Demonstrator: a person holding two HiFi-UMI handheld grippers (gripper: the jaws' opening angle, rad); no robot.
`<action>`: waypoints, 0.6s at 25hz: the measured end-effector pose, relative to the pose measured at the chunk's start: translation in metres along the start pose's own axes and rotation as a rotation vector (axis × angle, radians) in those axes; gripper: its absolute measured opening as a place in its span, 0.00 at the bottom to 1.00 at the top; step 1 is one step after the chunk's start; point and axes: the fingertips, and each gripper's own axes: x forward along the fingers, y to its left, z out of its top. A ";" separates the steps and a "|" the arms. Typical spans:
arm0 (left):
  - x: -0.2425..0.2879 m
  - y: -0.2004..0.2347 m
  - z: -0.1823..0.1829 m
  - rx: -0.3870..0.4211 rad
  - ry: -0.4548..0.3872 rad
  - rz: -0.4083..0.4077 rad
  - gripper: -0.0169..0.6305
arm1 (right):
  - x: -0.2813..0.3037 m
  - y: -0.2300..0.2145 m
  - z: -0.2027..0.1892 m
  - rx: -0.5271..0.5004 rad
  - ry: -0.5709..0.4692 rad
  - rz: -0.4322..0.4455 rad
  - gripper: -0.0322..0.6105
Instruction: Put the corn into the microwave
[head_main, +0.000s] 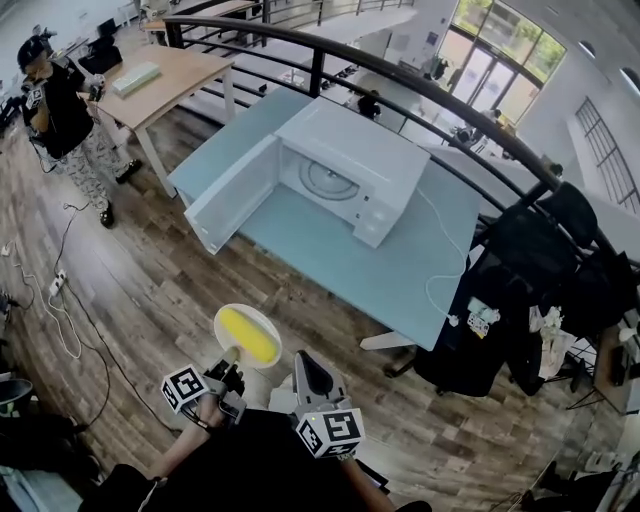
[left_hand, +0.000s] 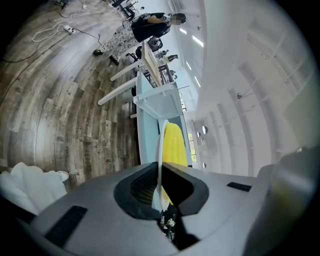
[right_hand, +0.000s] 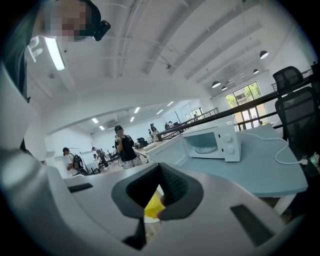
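A yellow cob of corn (head_main: 250, 337) lies on a small white plate (head_main: 228, 318) held over the wooden floor, short of the table. My left gripper (head_main: 232, 368) is shut on the plate's near rim (left_hand: 160, 150), and the corn (left_hand: 173, 145) shows just beyond the jaws. Beside the plate on its right, my right gripper (head_main: 302, 360) is shut with nothing in it; a bit of the corn (right_hand: 152, 204) shows past its closed tips. The white microwave (head_main: 345, 165) stands on the pale blue table (head_main: 400, 275) with its door (head_main: 232, 193) swung wide open and the turntable bare.
A person in black (head_main: 60, 110) stands at the far left by a wooden table (head_main: 165, 75). A black railing (head_main: 420, 90) curves behind the blue table. A black chair with clothes (head_main: 540, 280) is at the right. Cables (head_main: 60, 300) lie on the floor.
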 end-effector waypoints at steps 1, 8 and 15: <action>0.004 -0.001 -0.001 0.001 -0.002 0.001 0.05 | 0.002 -0.004 0.001 0.001 0.002 0.003 0.06; 0.017 -0.011 0.001 0.008 -0.018 0.007 0.05 | 0.013 -0.016 0.007 0.010 0.004 0.028 0.06; 0.036 -0.017 0.007 0.005 -0.038 0.010 0.05 | 0.016 -0.037 0.012 0.023 -0.010 0.011 0.06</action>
